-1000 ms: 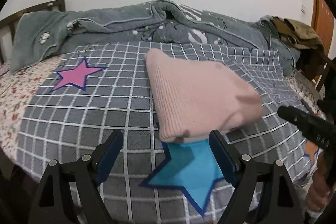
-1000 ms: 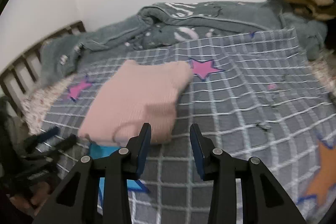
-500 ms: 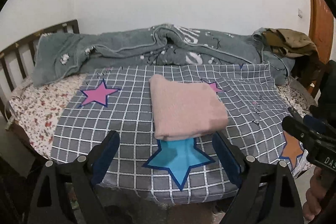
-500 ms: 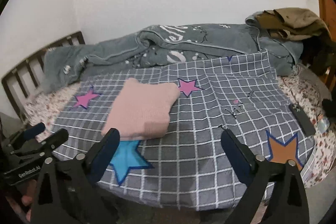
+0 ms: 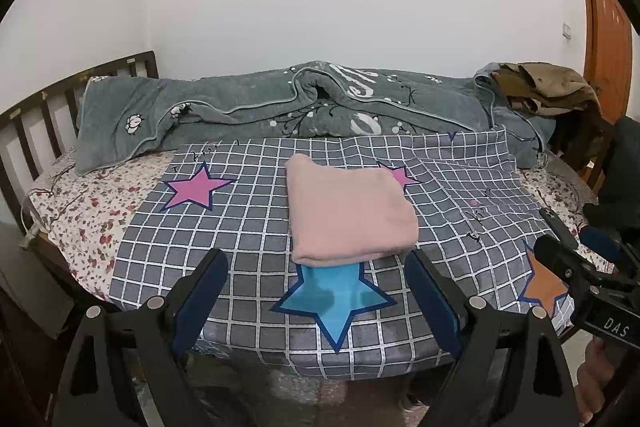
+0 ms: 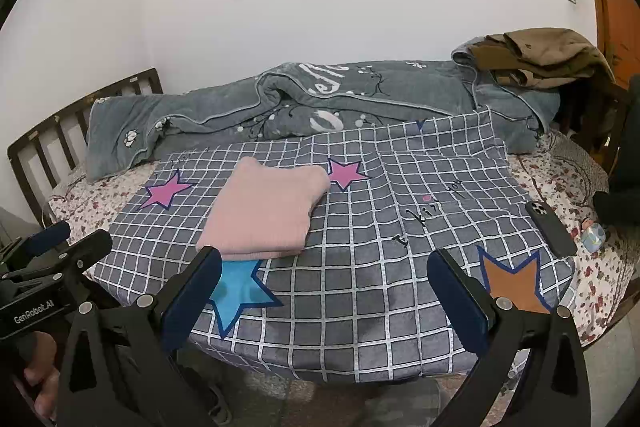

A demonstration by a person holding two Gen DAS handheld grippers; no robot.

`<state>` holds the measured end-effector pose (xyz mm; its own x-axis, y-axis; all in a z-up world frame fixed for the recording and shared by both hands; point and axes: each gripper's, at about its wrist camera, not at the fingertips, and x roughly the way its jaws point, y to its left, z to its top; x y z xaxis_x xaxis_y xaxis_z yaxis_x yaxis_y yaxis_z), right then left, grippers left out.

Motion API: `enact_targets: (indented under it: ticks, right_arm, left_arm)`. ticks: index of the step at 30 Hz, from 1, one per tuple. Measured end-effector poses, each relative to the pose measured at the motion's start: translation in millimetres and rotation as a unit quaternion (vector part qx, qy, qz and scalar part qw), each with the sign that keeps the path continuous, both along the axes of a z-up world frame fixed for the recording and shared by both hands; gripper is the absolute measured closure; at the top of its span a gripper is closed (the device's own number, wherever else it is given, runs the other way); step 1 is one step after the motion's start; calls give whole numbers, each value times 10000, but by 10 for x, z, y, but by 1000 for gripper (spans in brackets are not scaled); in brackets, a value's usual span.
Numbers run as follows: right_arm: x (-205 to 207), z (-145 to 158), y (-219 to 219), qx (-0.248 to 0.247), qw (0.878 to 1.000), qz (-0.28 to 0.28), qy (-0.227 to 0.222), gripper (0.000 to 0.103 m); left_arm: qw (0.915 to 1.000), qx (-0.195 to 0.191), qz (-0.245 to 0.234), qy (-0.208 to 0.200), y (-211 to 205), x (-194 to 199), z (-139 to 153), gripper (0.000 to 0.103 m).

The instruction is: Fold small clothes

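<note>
Folded pink knit garment (image 5: 348,217) lies as a compact rectangle on the grey checked star-print sheet (image 5: 248,235), its near edge overlapping the blue star (image 5: 336,297) — placed mid-sheet, apparently so each fold had flat room. Left claw (image 5: 316,301) and right claw (image 6: 326,297) both hang above the bed's near edge, jaws spread wide, nothing between them; the fold looks complete. A dark phone (image 6: 550,229) rests apart, right. No containers are visible — only a rumpled grey blanket (image 5: 280,107) behind.
</note>
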<state>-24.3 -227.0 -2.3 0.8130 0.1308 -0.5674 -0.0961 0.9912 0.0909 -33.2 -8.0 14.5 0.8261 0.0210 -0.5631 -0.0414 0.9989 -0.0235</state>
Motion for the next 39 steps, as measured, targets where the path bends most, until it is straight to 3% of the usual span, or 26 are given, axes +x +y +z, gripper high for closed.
enact_targets:
  ticks: [39]
  right_arm:
    - [-136,88,167,-191,9997,73,-142,2]
  left_arm:
    - [9998,-80,163,19,124,-53,5,13]
